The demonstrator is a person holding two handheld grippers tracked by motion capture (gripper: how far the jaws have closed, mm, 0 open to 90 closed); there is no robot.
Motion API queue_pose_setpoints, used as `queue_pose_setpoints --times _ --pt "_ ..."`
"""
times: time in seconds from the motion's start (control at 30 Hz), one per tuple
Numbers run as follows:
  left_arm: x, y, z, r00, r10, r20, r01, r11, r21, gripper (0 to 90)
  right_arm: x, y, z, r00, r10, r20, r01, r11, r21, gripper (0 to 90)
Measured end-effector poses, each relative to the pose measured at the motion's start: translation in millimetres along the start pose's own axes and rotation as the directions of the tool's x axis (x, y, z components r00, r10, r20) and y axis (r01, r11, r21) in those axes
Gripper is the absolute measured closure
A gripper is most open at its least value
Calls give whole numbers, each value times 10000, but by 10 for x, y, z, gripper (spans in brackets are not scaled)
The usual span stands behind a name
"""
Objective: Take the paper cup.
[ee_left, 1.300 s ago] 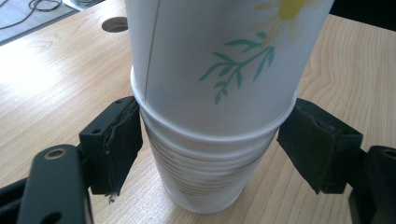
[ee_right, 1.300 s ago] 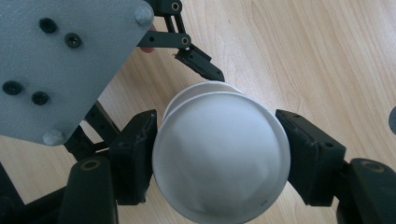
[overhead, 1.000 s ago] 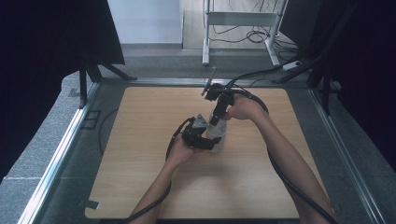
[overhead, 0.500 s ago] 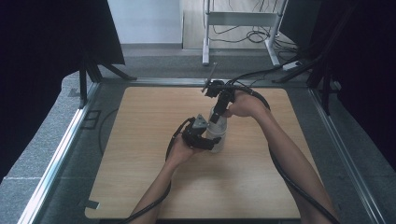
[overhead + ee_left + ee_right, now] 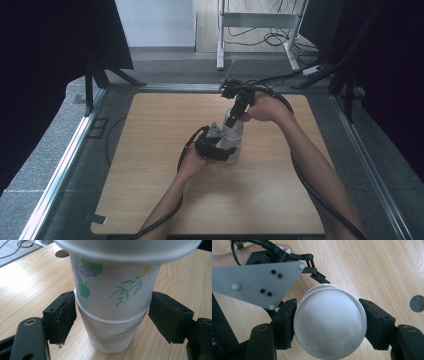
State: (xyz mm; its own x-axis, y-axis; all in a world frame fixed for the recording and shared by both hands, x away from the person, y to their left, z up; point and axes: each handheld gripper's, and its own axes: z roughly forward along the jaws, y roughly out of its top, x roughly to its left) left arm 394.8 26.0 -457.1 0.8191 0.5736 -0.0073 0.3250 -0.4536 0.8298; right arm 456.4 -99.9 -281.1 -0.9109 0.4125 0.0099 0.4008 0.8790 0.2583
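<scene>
A stack of paper cups (image 5: 232,142) stands upright near the middle of the wooden table (image 5: 150,190), a little toward the far side. The cups are white with printed green leaves and pale flowers, and many rims lie packed one above the other in the lower part of the stack.

The left gripper (image 5: 222,153) comes to the stack from the person's side and is level with its lower part. In the left gripper view its two black pads stand on either side of the packed rims. The left pad (image 5: 65,312) is touching the stack or almost touching it, but the right pad is a small way off the paper, so this gripper is not clamped on the stack.

The right gripper (image 5: 234,116) comes down on the stack from above. In the right gripper view both of its pads press against the top cup (image 5: 329,322), one on each side just under the rim, so it is clamped on this cup. The top cup sits slightly higher than the cup below it, whose rim shows behind it as a thin white edge.

A small dark round thing (image 5: 417,303) lies on the table well apart from the stack.
</scene>
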Motion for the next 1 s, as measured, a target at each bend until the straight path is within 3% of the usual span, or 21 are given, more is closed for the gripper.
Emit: queue_pose_setpoints --times 0.57,1.0 --pt "1 1 16 10000 -34 30 33 10000 84 210 13 -34 -289 9998 89 200 -76 9977 -667 347" --pt "-10 -9 42 9997 -133 203 131 9998 114 138 23 -189 -464 9998 46 217 -14 9898 -1426 348"
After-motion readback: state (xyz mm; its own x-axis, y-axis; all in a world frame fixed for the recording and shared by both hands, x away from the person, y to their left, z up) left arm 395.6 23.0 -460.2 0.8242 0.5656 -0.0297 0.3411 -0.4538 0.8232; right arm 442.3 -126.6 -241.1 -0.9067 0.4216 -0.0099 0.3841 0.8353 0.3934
